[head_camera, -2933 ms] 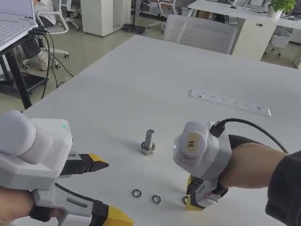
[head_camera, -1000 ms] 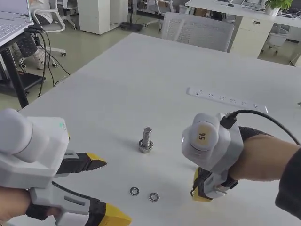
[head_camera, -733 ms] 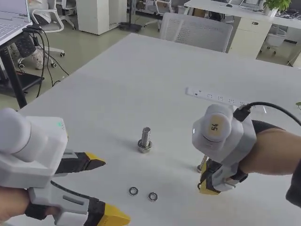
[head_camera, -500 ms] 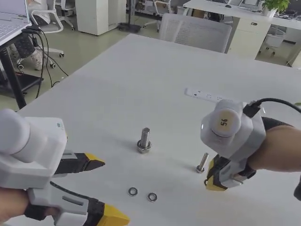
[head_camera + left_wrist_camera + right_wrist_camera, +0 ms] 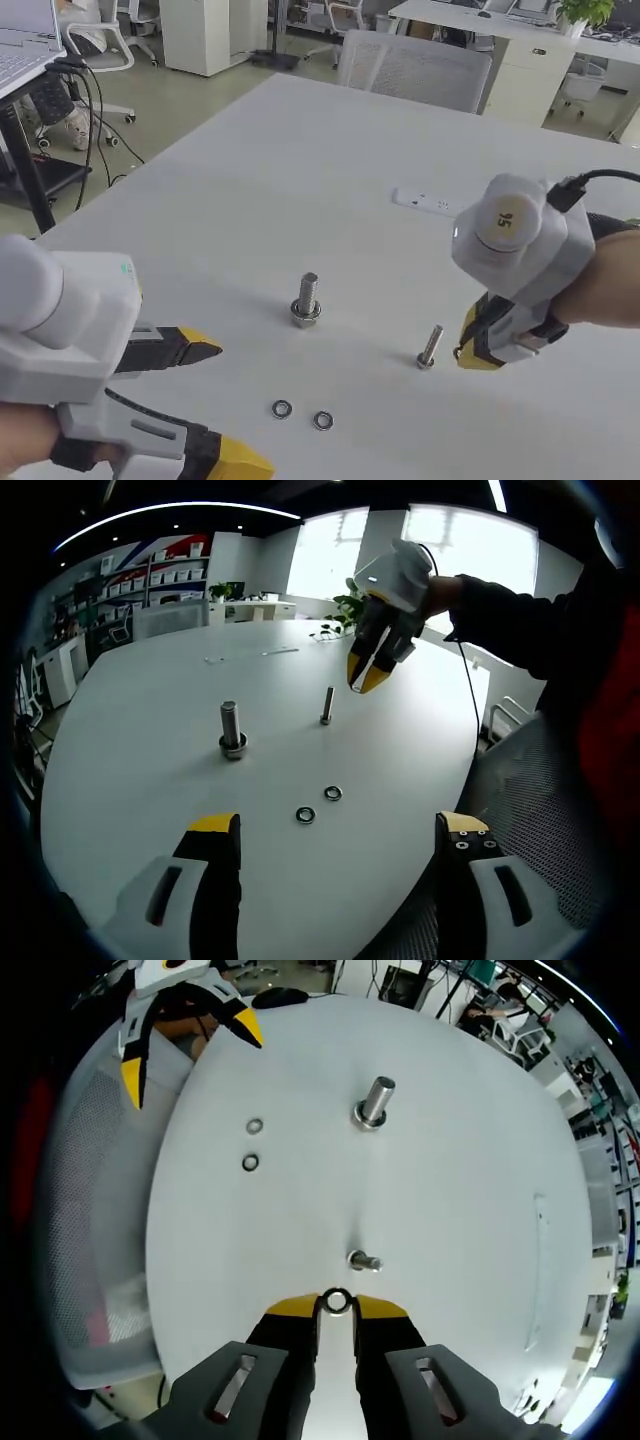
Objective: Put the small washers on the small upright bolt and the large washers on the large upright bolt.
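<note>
On a white counter, a large upright bolt stands left of a small upright bolt. Two washers lie side by side nearer the viewer. The yellow-tipped right claw hangs just right of the small upright bolt. The left claw, jaws spread wide, sits at near left. A power strip lies farther back.
</note>
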`<state>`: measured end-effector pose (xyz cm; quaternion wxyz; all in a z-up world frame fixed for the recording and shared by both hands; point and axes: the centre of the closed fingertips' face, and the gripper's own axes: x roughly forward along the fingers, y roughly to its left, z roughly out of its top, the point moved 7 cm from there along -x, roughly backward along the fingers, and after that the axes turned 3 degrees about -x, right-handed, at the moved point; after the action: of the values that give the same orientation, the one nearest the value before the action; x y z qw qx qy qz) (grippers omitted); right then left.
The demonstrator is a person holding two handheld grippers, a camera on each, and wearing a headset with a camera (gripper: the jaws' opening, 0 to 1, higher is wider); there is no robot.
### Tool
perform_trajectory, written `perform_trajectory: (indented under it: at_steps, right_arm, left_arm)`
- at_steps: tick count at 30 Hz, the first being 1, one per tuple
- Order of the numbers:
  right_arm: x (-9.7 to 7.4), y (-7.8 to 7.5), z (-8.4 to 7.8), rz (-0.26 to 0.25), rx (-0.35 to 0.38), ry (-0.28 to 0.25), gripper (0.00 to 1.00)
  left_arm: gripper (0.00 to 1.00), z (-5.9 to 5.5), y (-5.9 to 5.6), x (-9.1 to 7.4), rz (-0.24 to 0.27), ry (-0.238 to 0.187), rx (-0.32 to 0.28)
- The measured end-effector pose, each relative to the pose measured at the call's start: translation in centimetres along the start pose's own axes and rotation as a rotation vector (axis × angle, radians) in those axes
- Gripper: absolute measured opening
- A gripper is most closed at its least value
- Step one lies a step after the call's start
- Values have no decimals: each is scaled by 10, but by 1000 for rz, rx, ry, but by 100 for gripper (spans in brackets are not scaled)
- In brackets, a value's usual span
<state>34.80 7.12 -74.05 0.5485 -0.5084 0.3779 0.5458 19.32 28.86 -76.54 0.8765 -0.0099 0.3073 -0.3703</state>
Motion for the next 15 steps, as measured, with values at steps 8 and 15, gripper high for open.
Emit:
perform_trajectory:
  at_steps: [8, 15]
  right_arm:
    - [-10, -9, 12, -29, -24, -7, 14]
    - [-12, -15, 19, -38, -35, -11, 14]
  left_arm:
    - [79, 0, 1, -1, 2, 1, 0]
    - [79, 1, 1, -1, 3, -3, -2]
